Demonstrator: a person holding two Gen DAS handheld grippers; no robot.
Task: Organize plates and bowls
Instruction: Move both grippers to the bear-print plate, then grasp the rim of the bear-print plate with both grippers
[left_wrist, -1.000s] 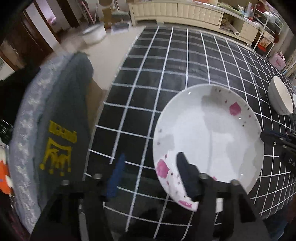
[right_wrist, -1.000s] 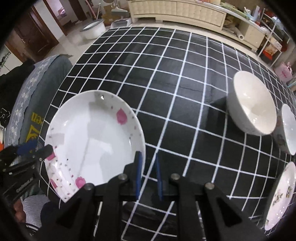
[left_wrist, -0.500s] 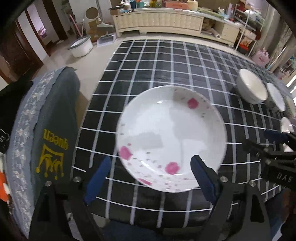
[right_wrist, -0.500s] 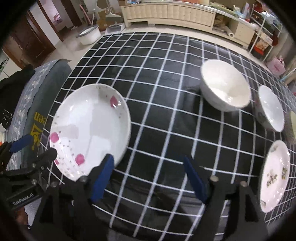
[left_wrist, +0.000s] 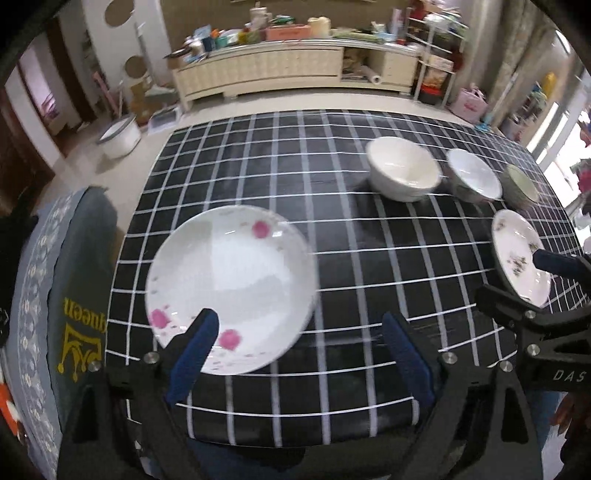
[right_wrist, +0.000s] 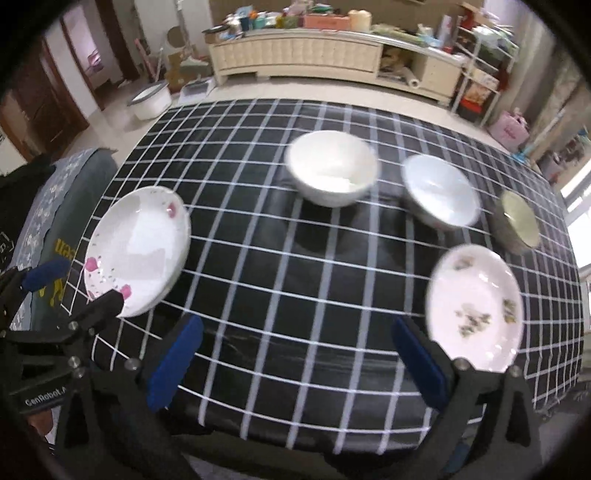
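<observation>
Left wrist view: the left tool (left_wrist: 301, 352) stands wide, holding nothing; the white pink-flowered plate (left_wrist: 231, 286) lies near the checked surface's (left_wrist: 332, 229) front-left edge, so a nudge could tip it off.

Right wrist view: the right tool (right_wrist: 295, 360) is opening, empty; closing carelessly could chip the small floral plate (right_wrist: 476, 306) beside its finger.

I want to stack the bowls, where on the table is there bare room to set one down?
Bare cloth lies between the pink-flowered plate and the small plate, and behind the large white bowl. Crowded: the right side, where three bowls and that plate cluster.
</observation>
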